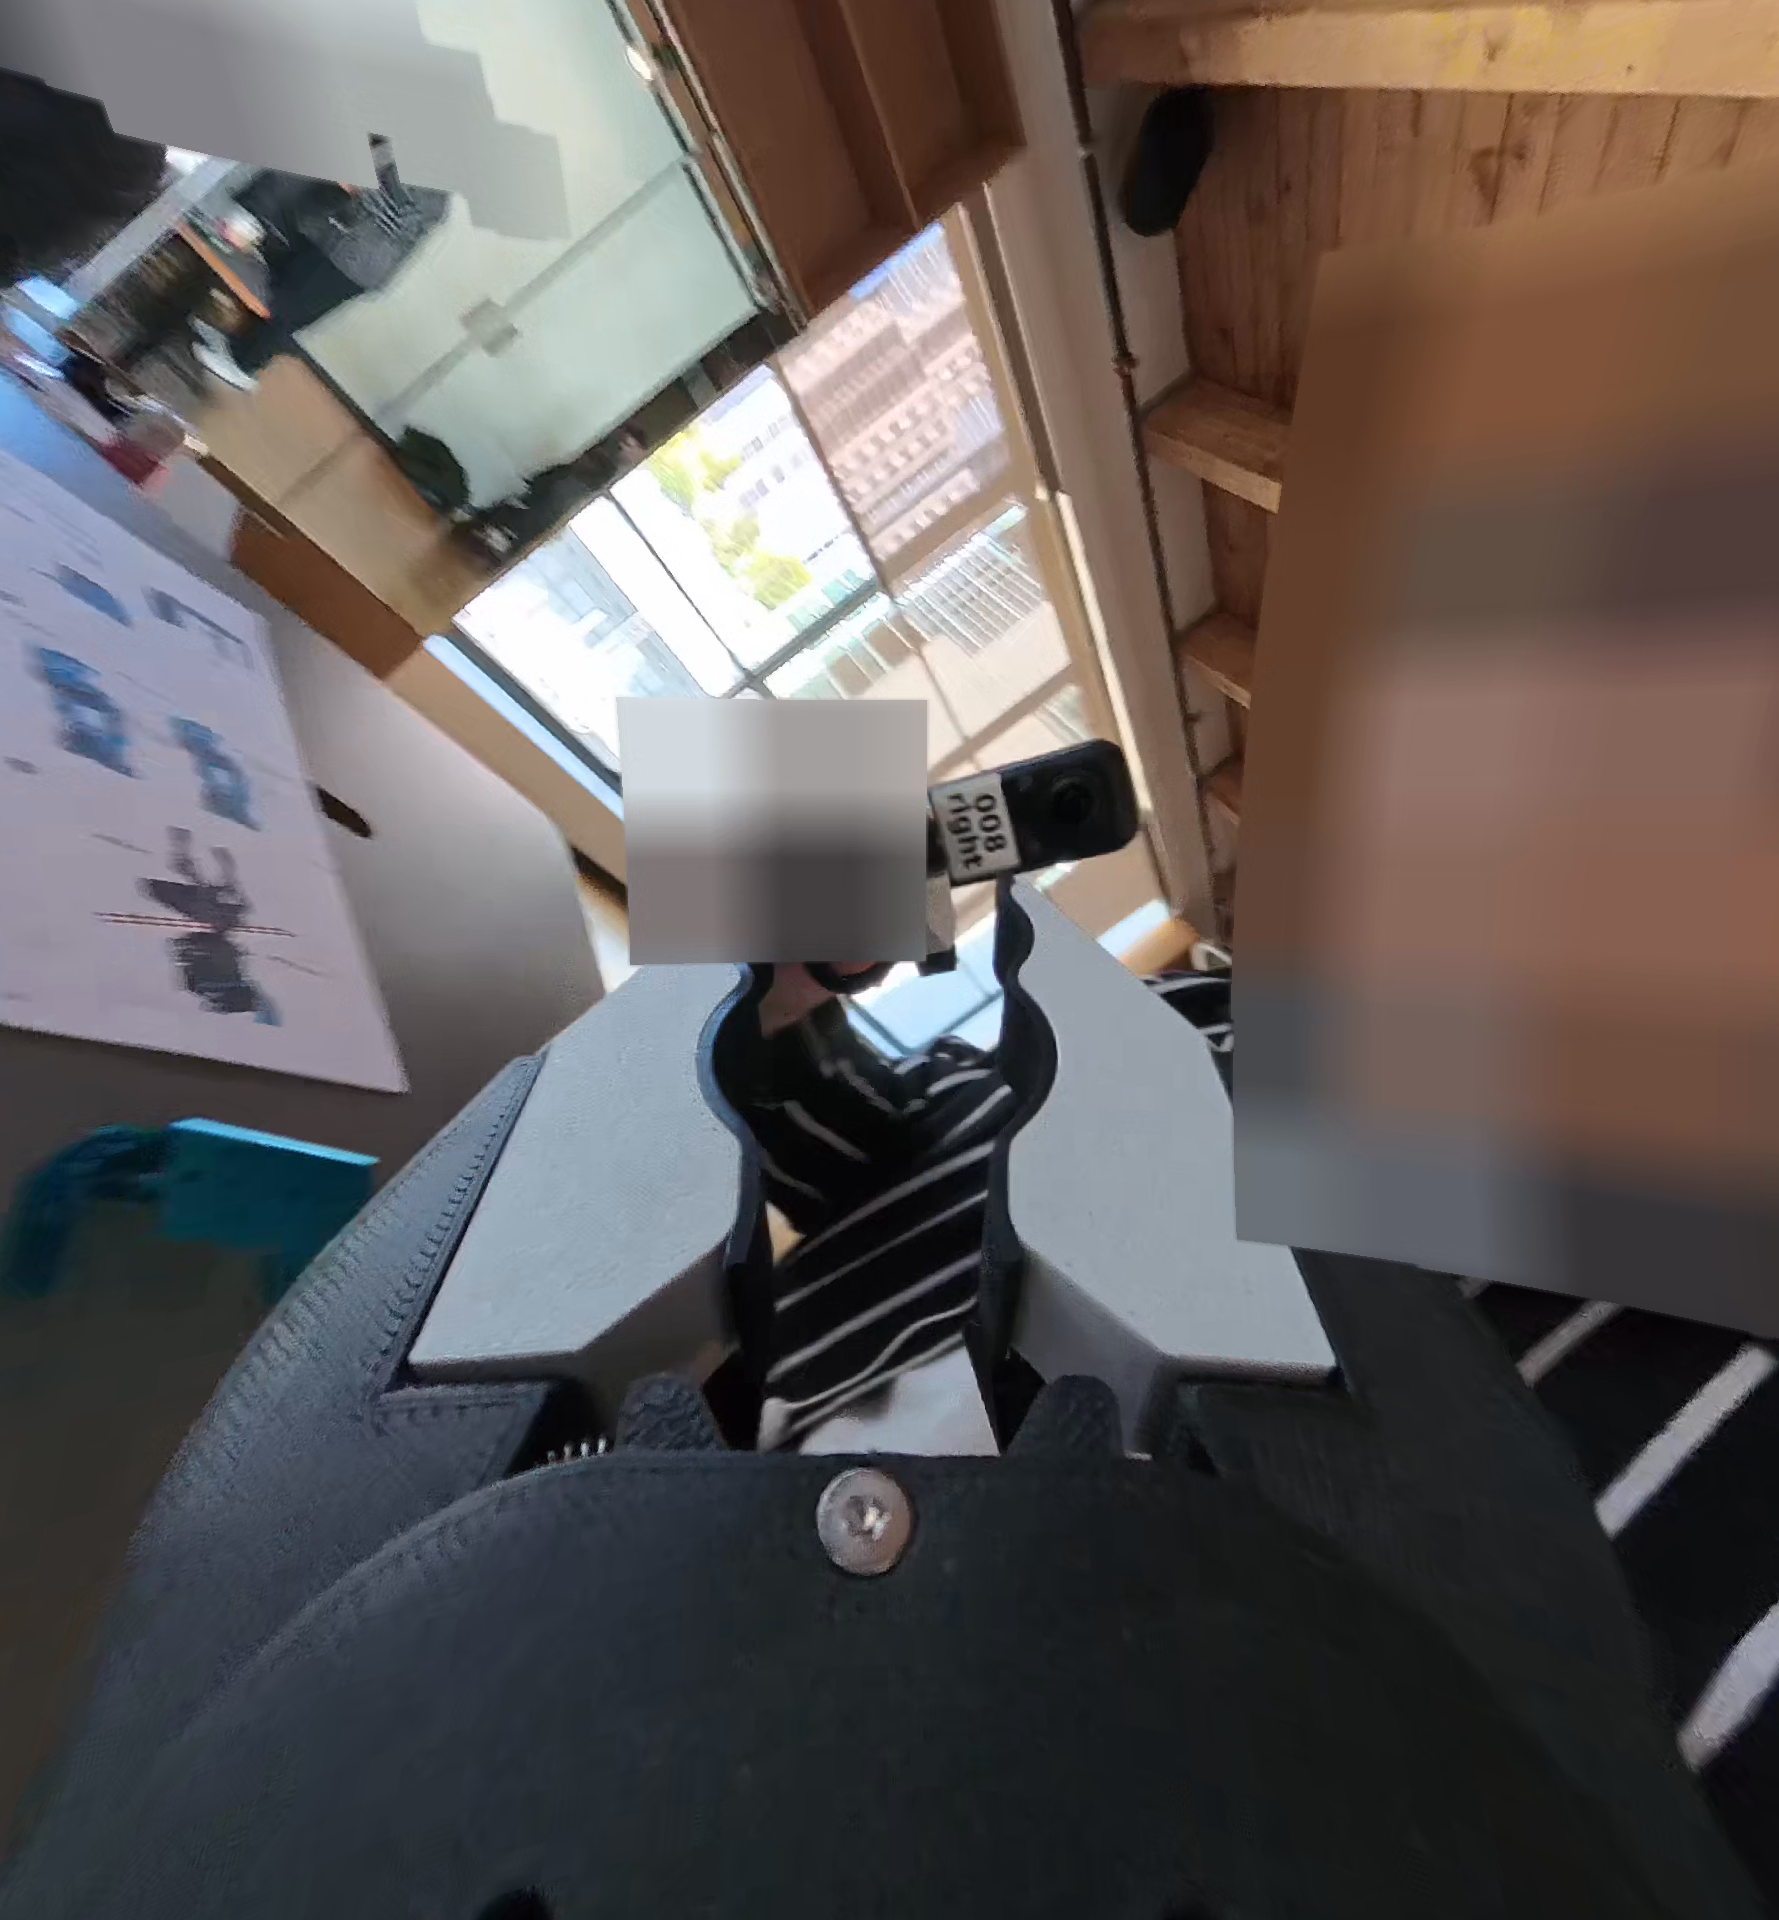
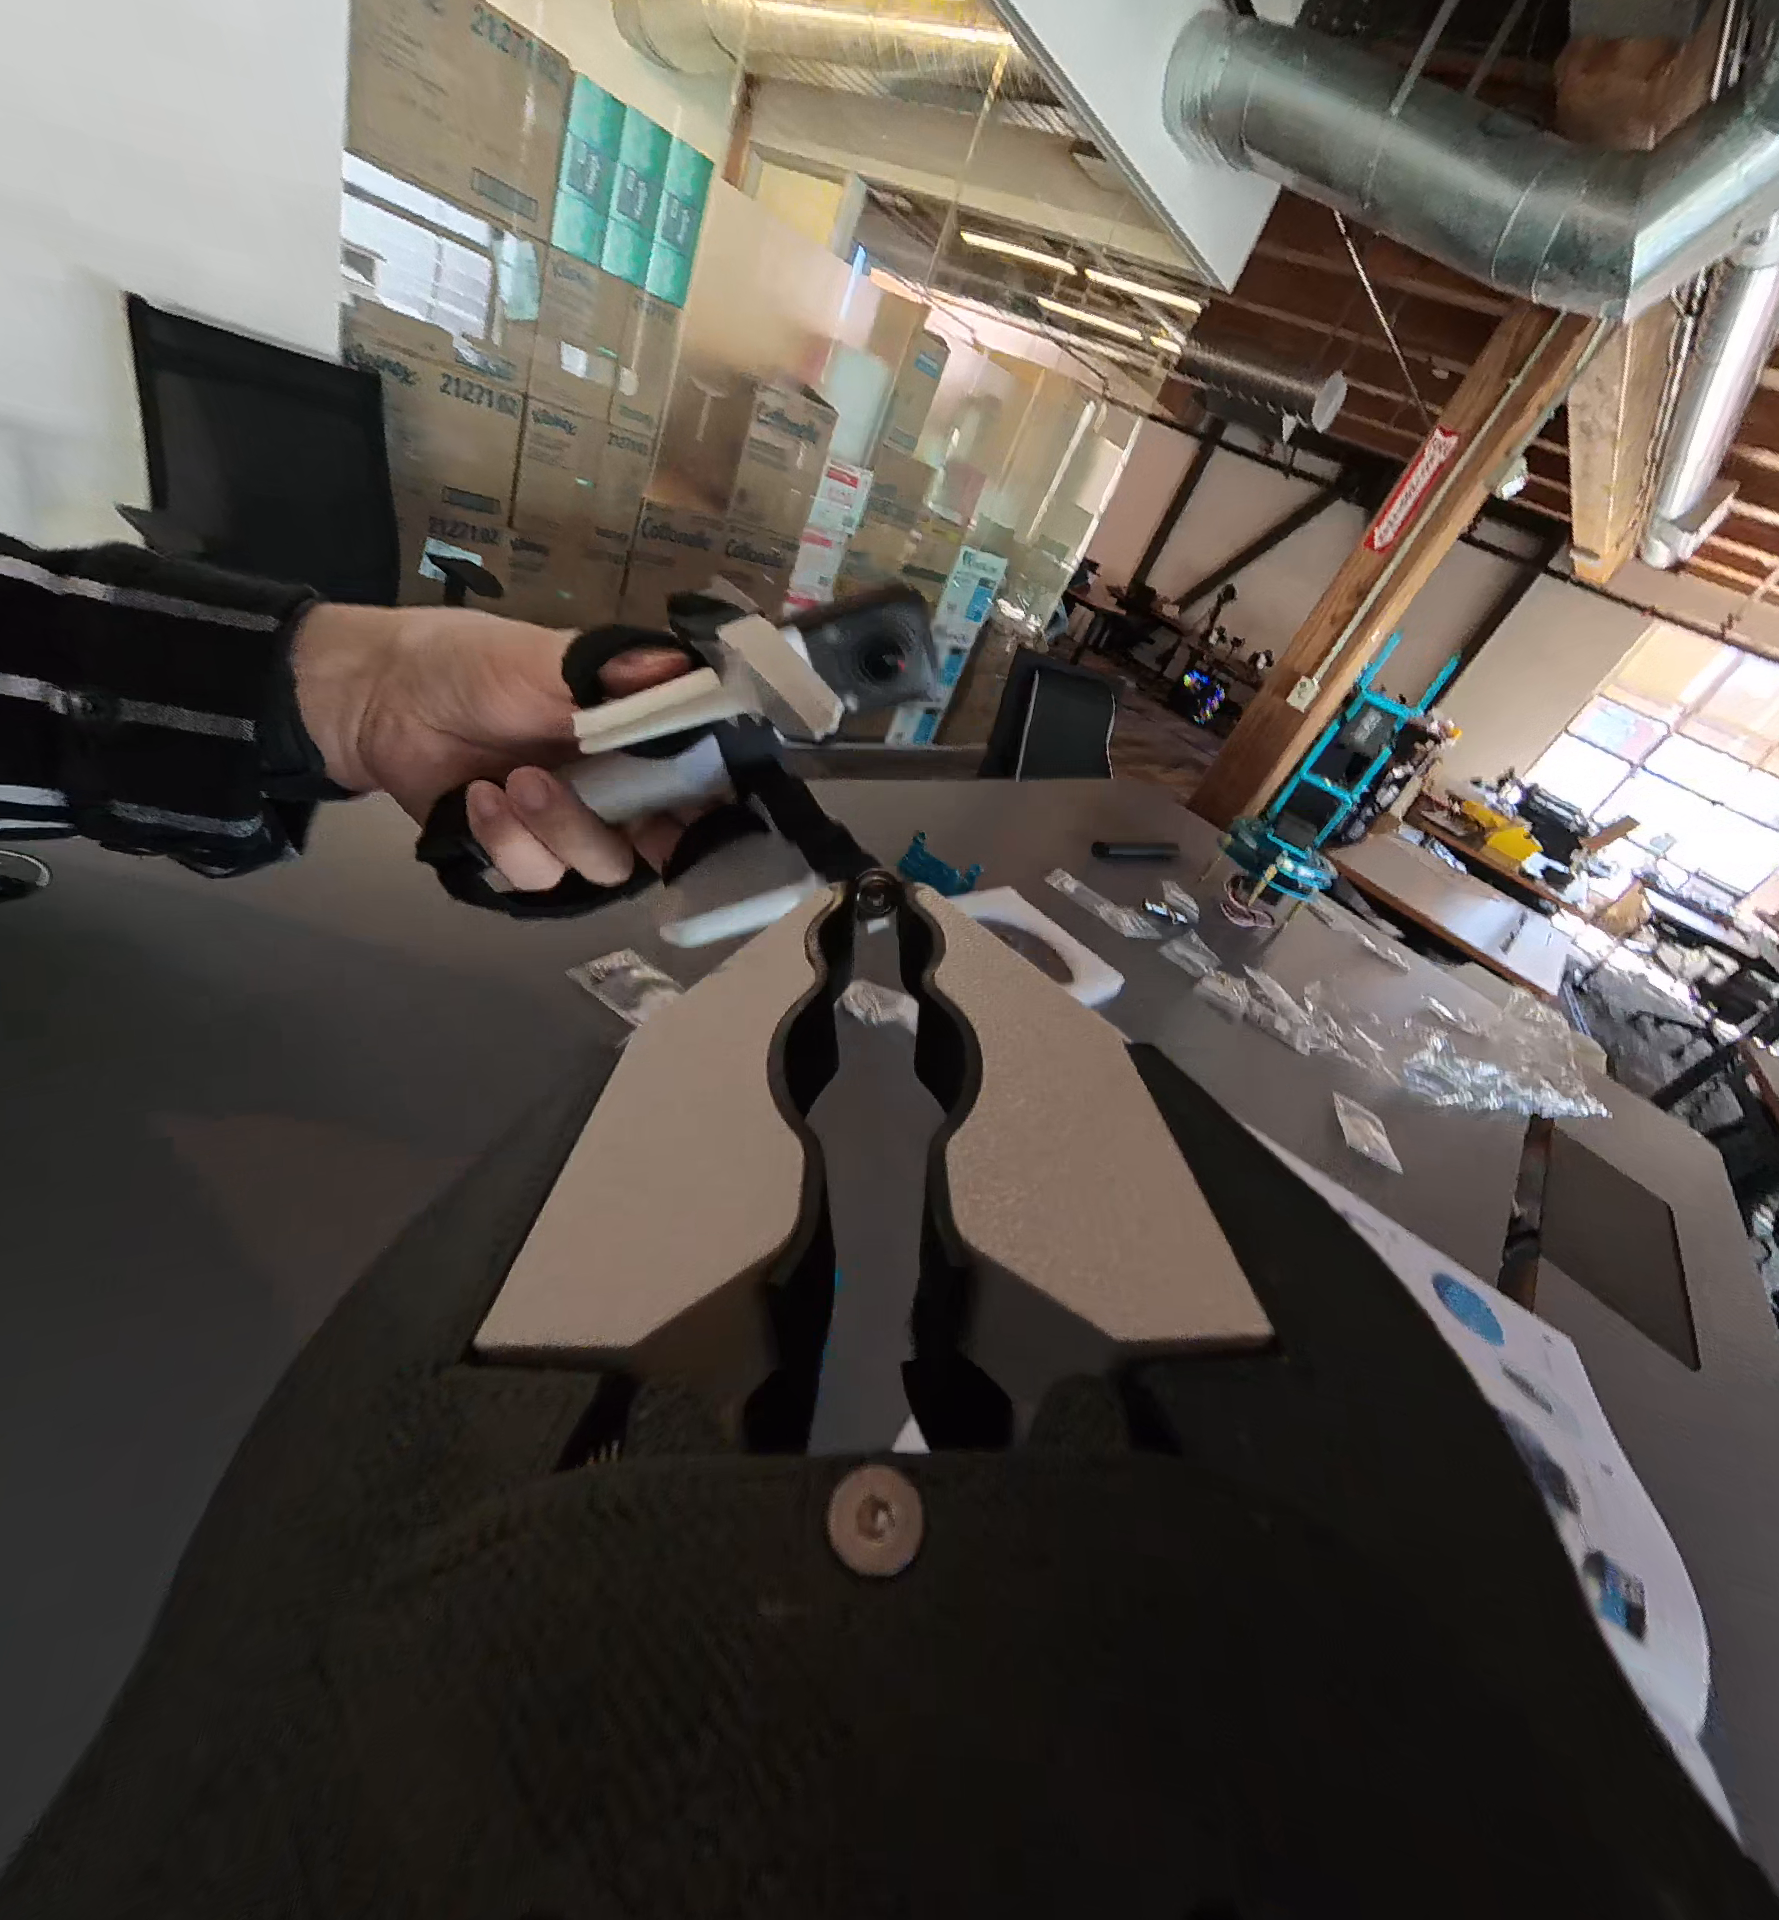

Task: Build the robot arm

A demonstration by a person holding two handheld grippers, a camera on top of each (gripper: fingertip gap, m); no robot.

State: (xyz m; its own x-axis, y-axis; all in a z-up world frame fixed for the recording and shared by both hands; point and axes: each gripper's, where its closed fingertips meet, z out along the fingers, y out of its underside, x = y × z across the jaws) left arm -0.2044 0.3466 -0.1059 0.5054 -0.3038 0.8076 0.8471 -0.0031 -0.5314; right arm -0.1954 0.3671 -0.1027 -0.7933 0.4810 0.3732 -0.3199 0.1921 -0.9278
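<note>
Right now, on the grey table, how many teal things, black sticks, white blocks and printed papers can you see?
Teal things: 2
Black stick: 1
White block: 1
Printed paper: 1
Total: 5

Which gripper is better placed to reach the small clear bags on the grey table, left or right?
Right, probably. The right gripper points over the table toward the clear bags. The left gripper faces up at a person's striped shirt and windows, not at the bags.
</note>
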